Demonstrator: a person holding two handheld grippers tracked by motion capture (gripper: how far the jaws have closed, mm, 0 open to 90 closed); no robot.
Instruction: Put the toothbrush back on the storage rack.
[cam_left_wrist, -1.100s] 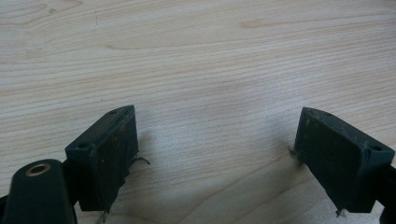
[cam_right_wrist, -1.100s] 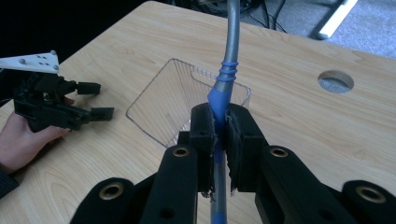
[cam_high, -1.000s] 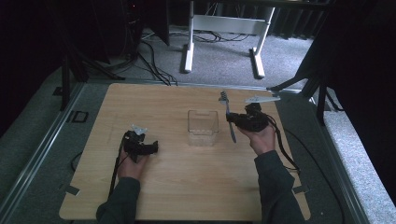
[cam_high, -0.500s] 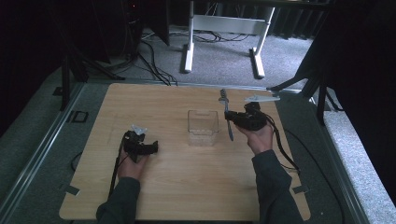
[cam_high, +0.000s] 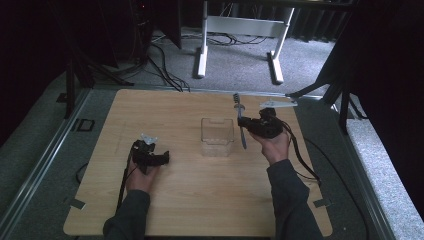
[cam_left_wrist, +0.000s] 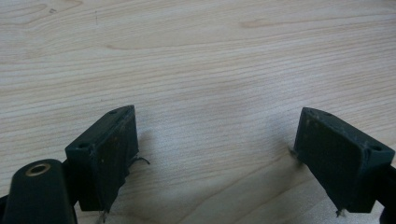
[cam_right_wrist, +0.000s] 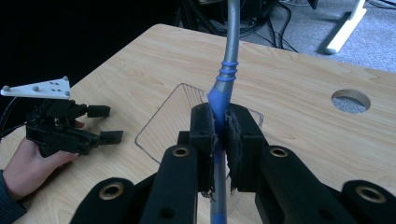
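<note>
A clear box (cam_high: 217, 136) stands mid-counter (cam_high: 200, 200), open at the top, with nothing visible inside. The right gripper (cam_high: 243, 122) has its fingers clamped on the blue grip of a tool (cam_high: 240, 119), just right of the box and above the counter. The tool's long axis runs near to far; its metal shaft points away from the person. The left gripper (cam_high: 164, 157) rests on the counter, well left of the box, fingers apart

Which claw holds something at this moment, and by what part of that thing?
The right claw grips a utensil by its blue handle, beside the clear container. The left claw is open, holding nothing.
</note>
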